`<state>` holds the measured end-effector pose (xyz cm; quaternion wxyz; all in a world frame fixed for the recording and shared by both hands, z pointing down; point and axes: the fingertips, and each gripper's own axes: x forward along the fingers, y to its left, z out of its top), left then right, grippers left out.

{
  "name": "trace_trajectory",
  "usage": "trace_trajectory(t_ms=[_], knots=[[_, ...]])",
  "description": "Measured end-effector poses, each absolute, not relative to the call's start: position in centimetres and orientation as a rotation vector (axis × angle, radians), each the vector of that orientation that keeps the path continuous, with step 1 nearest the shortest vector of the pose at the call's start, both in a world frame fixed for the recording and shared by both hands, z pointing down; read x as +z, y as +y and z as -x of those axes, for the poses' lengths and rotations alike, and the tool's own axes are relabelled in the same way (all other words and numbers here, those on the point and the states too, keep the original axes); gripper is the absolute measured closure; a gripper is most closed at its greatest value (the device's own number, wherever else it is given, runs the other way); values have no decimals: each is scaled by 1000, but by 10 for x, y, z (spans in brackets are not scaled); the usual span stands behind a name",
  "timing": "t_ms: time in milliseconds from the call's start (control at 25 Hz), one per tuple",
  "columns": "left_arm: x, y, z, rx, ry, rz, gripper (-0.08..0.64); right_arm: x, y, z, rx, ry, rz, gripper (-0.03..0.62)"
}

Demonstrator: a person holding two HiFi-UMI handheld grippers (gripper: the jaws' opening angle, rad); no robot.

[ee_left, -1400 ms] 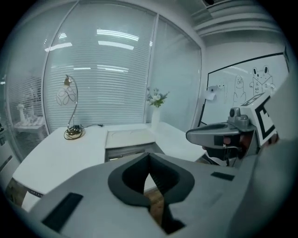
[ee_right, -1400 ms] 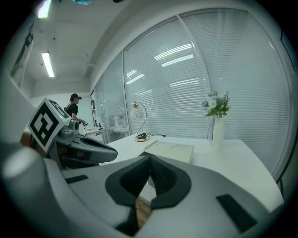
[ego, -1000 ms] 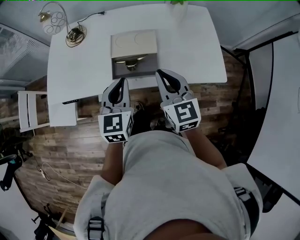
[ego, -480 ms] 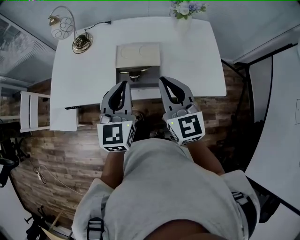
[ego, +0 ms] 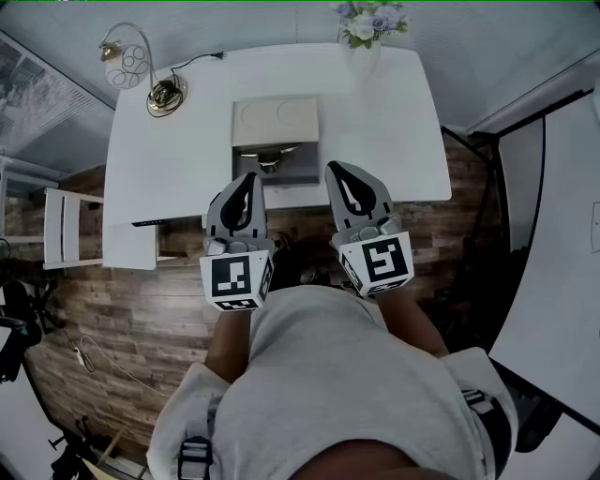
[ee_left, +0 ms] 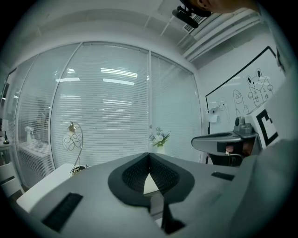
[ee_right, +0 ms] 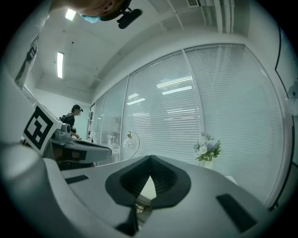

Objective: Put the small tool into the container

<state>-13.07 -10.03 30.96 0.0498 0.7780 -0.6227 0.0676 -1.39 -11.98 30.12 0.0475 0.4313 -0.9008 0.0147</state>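
Note:
A beige container (ego: 275, 121) stands on the white table (ego: 394, 122) near its front edge, with its lid laid back. Its dark open compartment (ego: 286, 170) holds a small metallic tool (ego: 271, 160). My left gripper (ego: 247, 177) hovers just left of that compartment at the table's front edge, jaws shut and empty. On the compartment's right, my right gripper (ego: 337, 168) is also shut with nothing in it. In the left gripper view the left gripper (ee_left: 149, 155) has its tips touching. In the right gripper view the right gripper (ee_right: 150, 159) does too.
A wire desk lamp (ego: 150, 84) stands at the table's back left and a flower vase (ego: 364, 28) at its back right. A white chair (ego: 62, 229) stands left of the table on the wooden floor. A whiteboard (ego: 553, 234) lies to the right. A person (ee_right: 71, 122) stands far off.
Both grippers have drawn back a little from over the container toward the table's front edge. The head camera has shifted, so more of the table's back shows. Both stay shut.

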Motion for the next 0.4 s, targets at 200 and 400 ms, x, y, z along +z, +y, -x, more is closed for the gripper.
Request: trace_trajectory(t_ms=[200, 400], knots=[[311, -98, 129, 221, -1907, -2362, 537, 301, -117, 8, 37, -2748, -1318, 568], [313, -89, 121, 241, -1896, -2364, 537, 307, -109, 1, 49, -2733, -1312, 568]])
